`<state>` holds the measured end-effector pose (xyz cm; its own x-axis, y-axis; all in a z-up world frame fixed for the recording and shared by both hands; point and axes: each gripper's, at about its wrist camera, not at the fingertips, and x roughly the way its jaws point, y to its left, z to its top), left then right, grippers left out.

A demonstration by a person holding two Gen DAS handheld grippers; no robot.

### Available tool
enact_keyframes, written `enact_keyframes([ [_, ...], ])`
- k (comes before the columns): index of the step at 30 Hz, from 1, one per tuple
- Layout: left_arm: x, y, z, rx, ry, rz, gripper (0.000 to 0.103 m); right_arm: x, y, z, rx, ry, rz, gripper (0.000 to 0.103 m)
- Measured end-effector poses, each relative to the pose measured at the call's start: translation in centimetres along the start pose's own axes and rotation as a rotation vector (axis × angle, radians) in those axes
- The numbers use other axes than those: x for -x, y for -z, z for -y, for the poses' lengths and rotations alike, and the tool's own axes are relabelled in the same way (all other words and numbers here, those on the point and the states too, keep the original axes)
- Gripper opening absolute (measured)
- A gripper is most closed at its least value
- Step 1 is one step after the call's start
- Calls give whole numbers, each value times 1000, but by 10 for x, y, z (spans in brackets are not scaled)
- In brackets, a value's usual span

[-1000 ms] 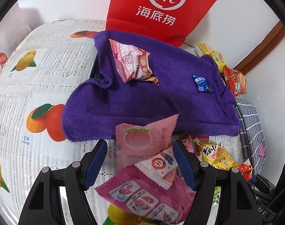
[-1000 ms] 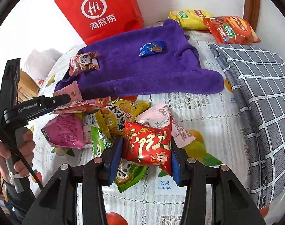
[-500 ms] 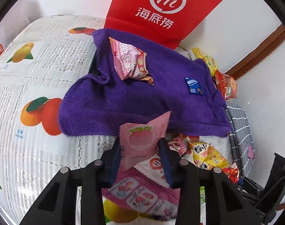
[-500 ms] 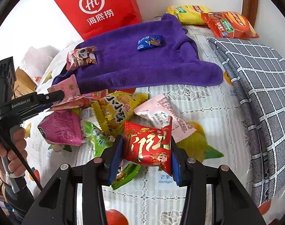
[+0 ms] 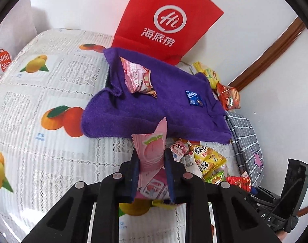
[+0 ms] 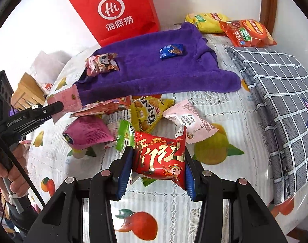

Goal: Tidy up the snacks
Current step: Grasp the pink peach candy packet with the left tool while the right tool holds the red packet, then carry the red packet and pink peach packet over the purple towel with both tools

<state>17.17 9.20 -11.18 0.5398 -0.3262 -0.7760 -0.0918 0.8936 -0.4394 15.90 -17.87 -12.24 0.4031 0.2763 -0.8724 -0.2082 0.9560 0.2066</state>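
My left gripper [image 5: 151,154] has a pink peach packet [image 5: 154,138] between its blue pads, which press on it while the jaws are still closing; the packet hangs just in front of the purple towel [image 5: 154,109]. On that towel lie a pink panda packet [image 5: 136,78] and a small blue packet [image 5: 192,98]. My right gripper [image 6: 158,158] is shut on a red and gold snack packet [image 6: 154,144], held above the tablecloth. In the right wrist view the left gripper [image 6: 54,107] shows at the left edge with the peach packet [image 6: 66,99].
Loose snacks lie between the grippers: a yellow packet [image 6: 147,113], a pale pink one [image 6: 190,119], a magenta one [image 6: 87,133]. A red paper bag [image 6: 115,10] stands behind the towel. A grey checked cloth [image 6: 275,93] lies right. Yellow [image 6: 208,22] and orange [image 6: 247,33] packs sit at the back.
The left jaws went from wide open to closed on the peach packet and lifted it off the pile. The right gripper rose a little with the red packet.
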Motion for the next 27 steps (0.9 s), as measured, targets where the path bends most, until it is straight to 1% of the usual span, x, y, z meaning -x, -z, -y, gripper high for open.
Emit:
enact_keyframes([
  [4,17,1,0,-8,-10,22,22,12,1,-4,-7,1,21,46],
  [11,41,1,8,-46,-33,68,22,39,-5,-7,-10,16,82,46],
  [15,53,-2,15,-62,-24,91,22,51,-8,-9,-7,26,105,46],
  [27,72,-10,34,-116,-20,136,22,74,-20,-11,-12,37,157,46],
])
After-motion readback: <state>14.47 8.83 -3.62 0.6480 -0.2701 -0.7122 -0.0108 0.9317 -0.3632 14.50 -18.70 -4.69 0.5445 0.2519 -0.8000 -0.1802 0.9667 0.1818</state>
